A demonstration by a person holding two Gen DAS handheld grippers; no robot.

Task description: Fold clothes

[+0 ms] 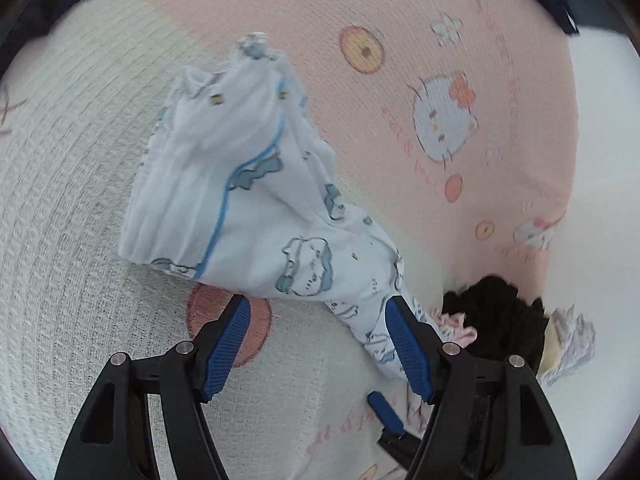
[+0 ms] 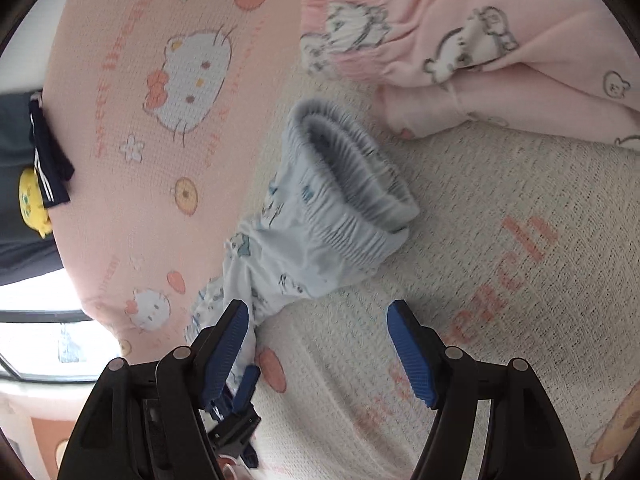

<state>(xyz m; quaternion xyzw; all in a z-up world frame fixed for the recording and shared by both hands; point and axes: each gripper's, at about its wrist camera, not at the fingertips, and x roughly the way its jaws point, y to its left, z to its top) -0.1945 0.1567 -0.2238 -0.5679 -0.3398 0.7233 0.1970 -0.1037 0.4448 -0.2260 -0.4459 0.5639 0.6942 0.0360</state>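
I have both grippers over the Hello Kitty blanket (image 1: 400,32), pink on one part and cream waffle-weave on the other, and the small white trousers with blue cartoon print (image 1: 256,200) lie crumpled on it across the line where the two colours meet. From the left wrist view, the left gripper (image 1: 320,344) has its blue-padded fingers spread apart with only cream blanket and an orange printed circle between them; one trouser leg runs down beside the right-hand finger (image 1: 408,348) and passes behind it, and I cannot tell whether they touch. Just beyond that finger sit a black garment (image 1: 496,312) and a bit of pink frilled cloth (image 1: 456,328), crowding the trouser leg's end. From the right wrist view, the right gripper (image 2: 320,346) also stands wide with nothing held; the trousers' gathered elastic waistband (image 2: 352,168) gapes open ahead of it, and the bunched leg end lies against the left-hand finger (image 2: 228,344). A pink printed garment (image 2: 480,52) lies beyond the waistband, near it but apart. A dark striped garment (image 2: 48,152) and a yellow toy (image 2: 34,200) sit at the blanket's far edge.
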